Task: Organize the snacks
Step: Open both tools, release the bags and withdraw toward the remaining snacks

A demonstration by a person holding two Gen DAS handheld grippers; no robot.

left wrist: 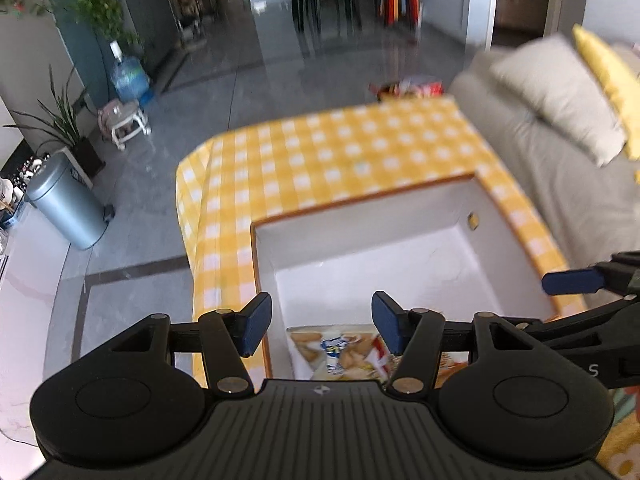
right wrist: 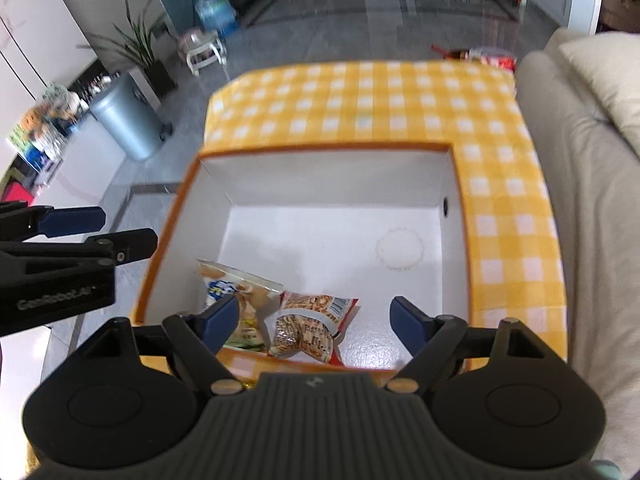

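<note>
An open white box with an orange rim (right wrist: pixel 320 184) sits on a table with a yellow checked cloth (right wrist: pixel 360 92). Two snack packets lie in its near left corner: a pale biscuit packet (right wrist: pixel 248 292) and a red-and-white packet (right wrist: pixel 312 320). The biscuit packet also shows in the left wrist view (left wrist: pixel 340 350), inside the box (left wrist: pixel 360 220). My left gripper (left wrist: pixel 322 326) is open and empty above the box's near edge. My right gripper (right wrist: pixel 316 320) is open and empty above the packets. The left gripper (right wrist: pixel 76 220) shows at the left of the right wrist view.
A grey sofa with cushions (right wrist: pixel 592 128) runs along the table's right side. More snack packets (right wrist: pixel 480 56) lie at the table's far right corner. A metal bin (right wrist: pixel 128 120), a small stool (right wrist: pixel 202 50), a water bottle (right wrist: pixel 214 10) and plants stand on the floor at left.
</note>
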